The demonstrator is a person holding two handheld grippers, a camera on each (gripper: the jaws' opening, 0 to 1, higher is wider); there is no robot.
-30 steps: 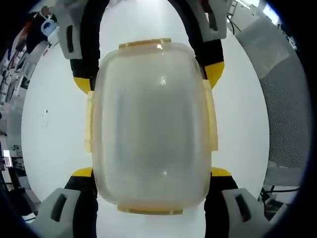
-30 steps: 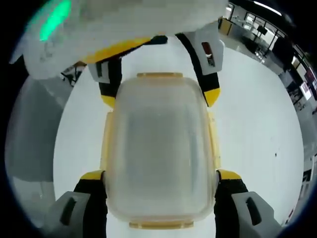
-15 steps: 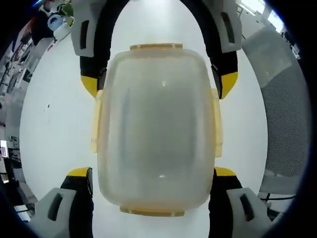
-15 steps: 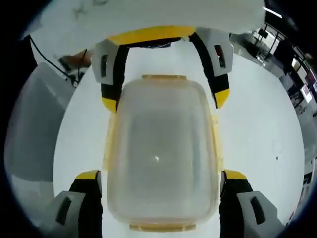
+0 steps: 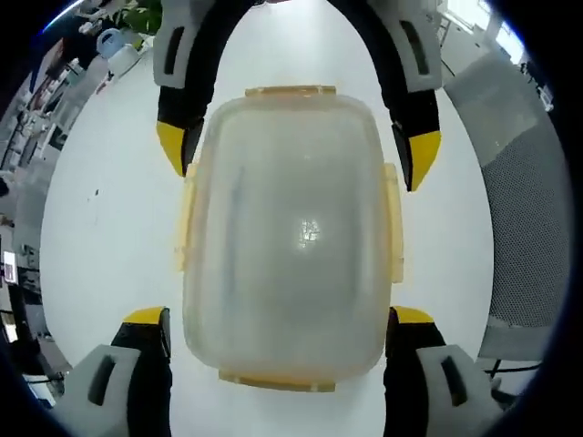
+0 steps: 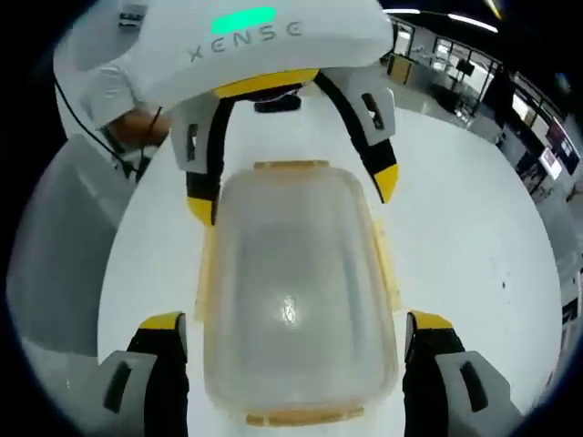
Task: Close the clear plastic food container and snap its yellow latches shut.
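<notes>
Although the clear plastic food container (image 5: pixel 287 232) is framed at both ends by a pair of jaws, no firm contact with it can be confirmed in either view. It is seen resting on a white table (image 5: pixel 100 228), lid on top, between the two grippers that face each other over it. In the left gripper view the left gripper (image 5: pixel 278 319) is held wide apart, its yellow-tipped jaws standing just outside the container's near corners, and the right gripper (image 5: pixel 296 146) is seen opposite, likewise spread beside the far corners. In the right gripper view the same arrangement is mirrored: the right gripper's own jaws are set apart at the near end of the container (image 6: pixel 296 300), and the left gripper (image 6: pixel 291 191) is spread at the far end. Whether any jaw tip is touching the plastic cannot be told.

The yellow latches (image 5: pixel 393 223) are seen along all four edges of the lid; whether they are snapped down cannot be judged from above.

The container is judged to be light and apparently empty, with thin, smooth, somewhat flexible walls, so it is likely to slide on the table when pushed from one side only. A hold is best taken by bracing one end while a latch is pressed down at its outer lip. The hinged latches are probably the frailest part.
</notes>
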